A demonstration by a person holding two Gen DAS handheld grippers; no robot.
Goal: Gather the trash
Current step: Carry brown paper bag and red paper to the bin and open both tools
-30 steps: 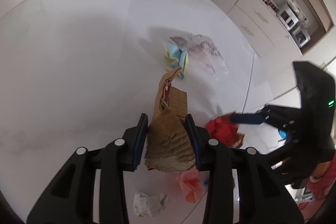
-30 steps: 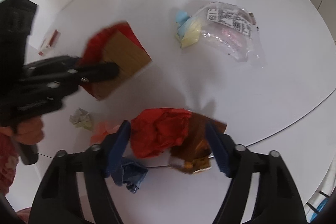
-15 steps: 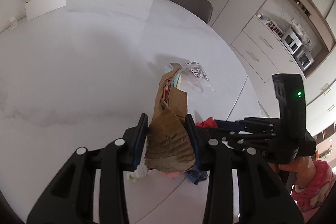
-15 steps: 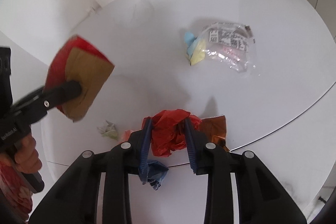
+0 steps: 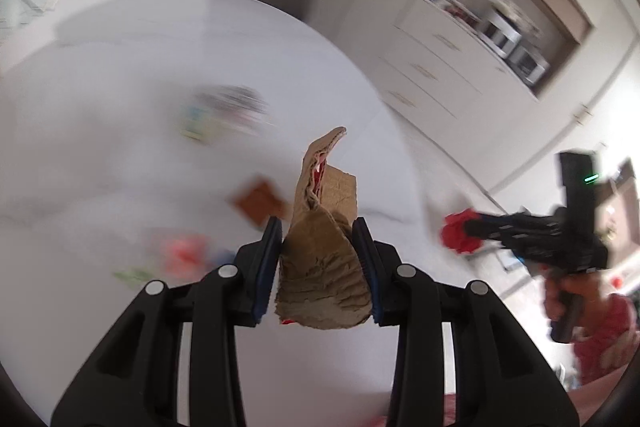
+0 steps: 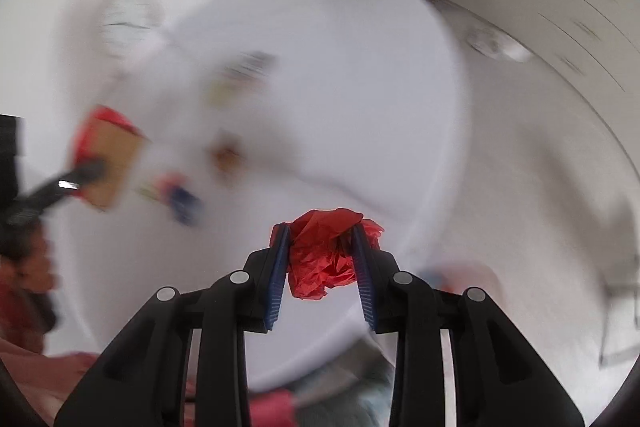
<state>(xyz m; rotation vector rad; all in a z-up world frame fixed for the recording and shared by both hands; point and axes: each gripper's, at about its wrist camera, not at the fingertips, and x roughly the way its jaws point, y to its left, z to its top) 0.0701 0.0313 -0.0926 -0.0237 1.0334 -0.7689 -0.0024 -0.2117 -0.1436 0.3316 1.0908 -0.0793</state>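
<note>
White round table (image 5: 100,99), blurred, is seen beyond both grippers; torn cardboard (image 5: 324,267) is clamped by the left gripper (image 5: 318,259), crumpled red paper (image 6: 320,255) by the right gripper (image 6: 320,259).

I see a round white table (image 5: 120,75). A few bits of trash lie on it, all blurry. A brown square piece (image 5: 260,205) sits near the middle. Farther back from the brown piece is a clear wrapper (image 5: 228,107) with something yellow and blue beside it. Nearer to me than the brown piece are a pink scrap (image 5: 184,253), a blue scrap (image 6: 184,205) and a small pale green scrap (image 5: 130,274).
</note>
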